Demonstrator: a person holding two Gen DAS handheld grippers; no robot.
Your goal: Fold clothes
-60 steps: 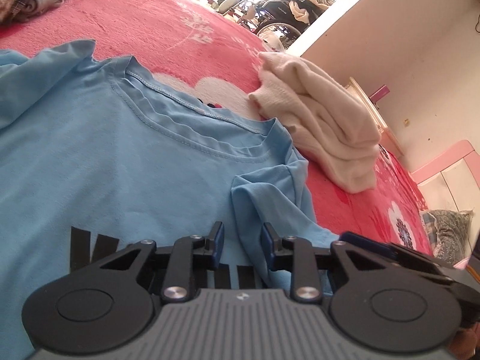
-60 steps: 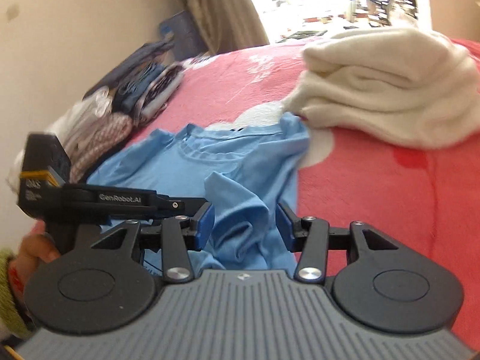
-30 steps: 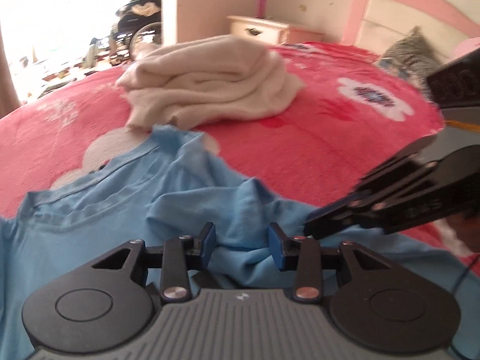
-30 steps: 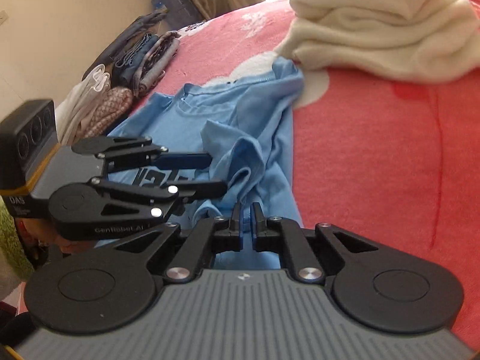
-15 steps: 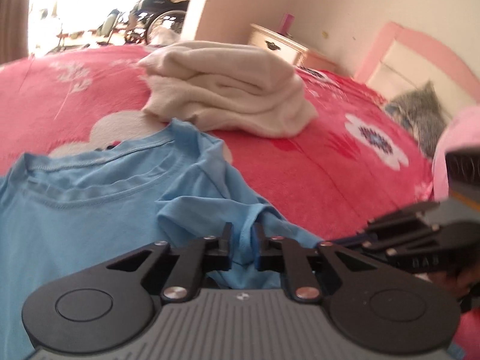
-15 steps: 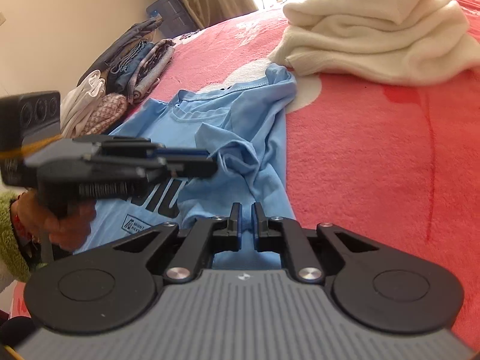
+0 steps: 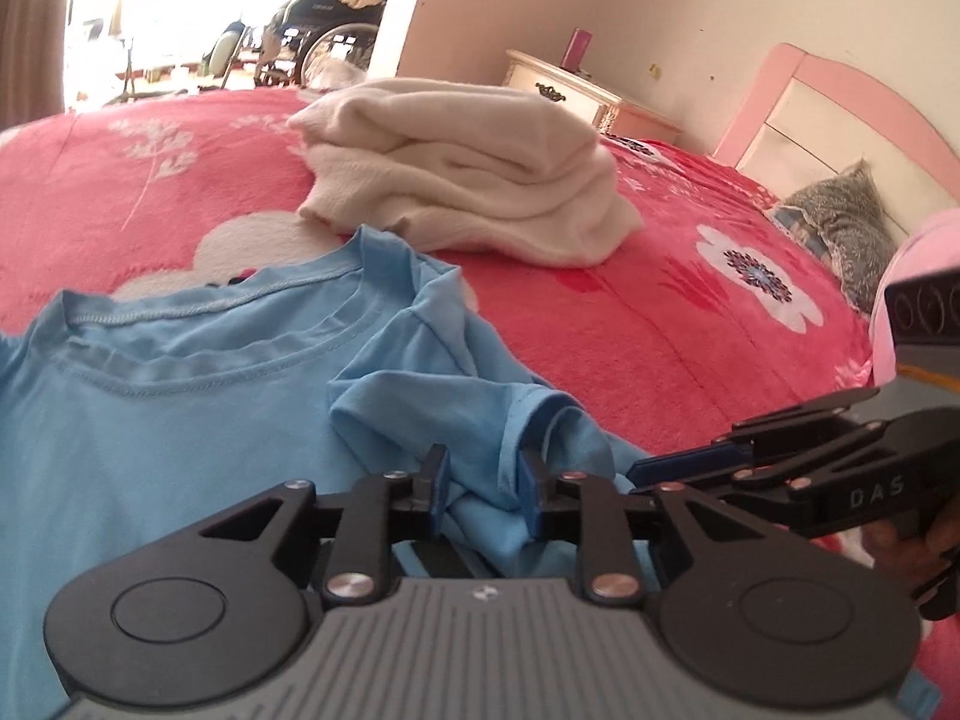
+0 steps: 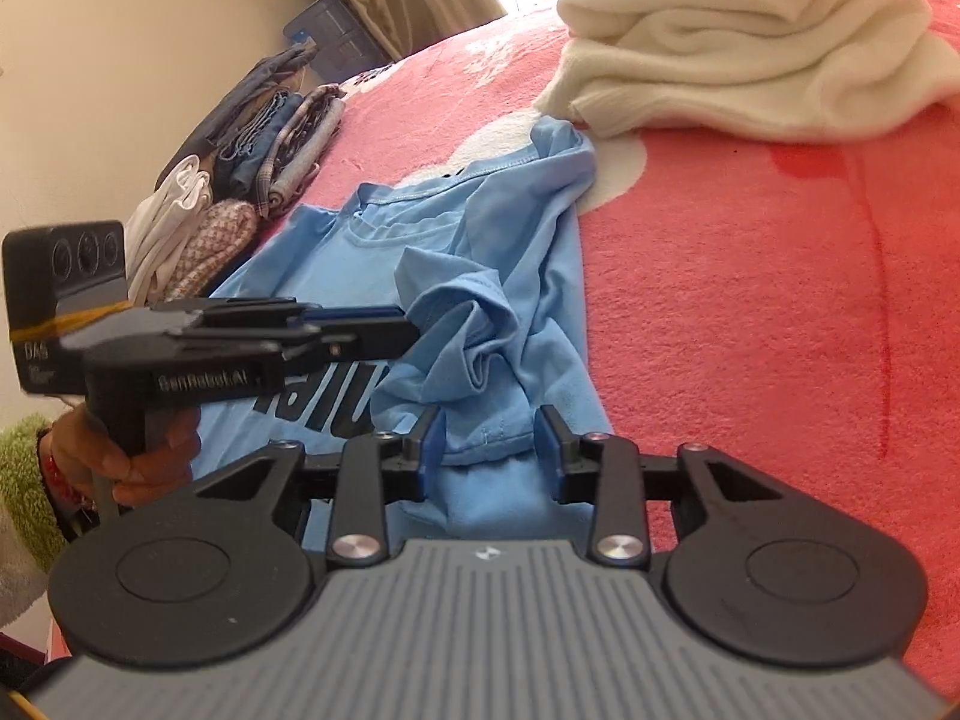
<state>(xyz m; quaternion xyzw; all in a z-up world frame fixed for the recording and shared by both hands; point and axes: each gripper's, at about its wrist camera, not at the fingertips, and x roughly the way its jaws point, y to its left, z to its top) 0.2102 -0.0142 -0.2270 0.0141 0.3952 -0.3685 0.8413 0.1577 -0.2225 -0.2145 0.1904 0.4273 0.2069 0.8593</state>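
Observation:
A light blue T-shirt (image 7: pixel 180 420) (image 8: pixel 510 240) lies on the red bedspread (image 7: pixel 690 330), collar toward the window, with its right sleeve bunched up. My left gripper (image 7: pixel 483 480) hovers at that crumpled sleeve. Its jaws are opening, fabric lies loosely between them, and the pads do not press on it. In the right wrist view the left gripper (image 8: pixel 384 330) reaches in from the left, held by a hand in a green sleeve. My right gripper (image 8: pixel 489 438) is over the shirt's side edge, jaws opening, with the cloth slack between the fingers. It also shows in the left wrist view as the right gripper (image 7: pixel 690 462).
A folded cream garment (image 7: pixel 468 180) (image 8: pixel 750 42) sits just beyond the shirt's shoulder. A pile of folded clothes (image 8: pixel 270 138) lies along the wall at the left. A pink headboard (image 7: pixel 840 96), a grey pillow (image 7: pixel 852 222) and a nightstand (image 7: pixel 576 96) stand at the far right.
Both grippers were shut on folds of the blue shirt half a second ago. Their jaws now stand apart and the fabric lies loose. The left gripper shifted slightly.

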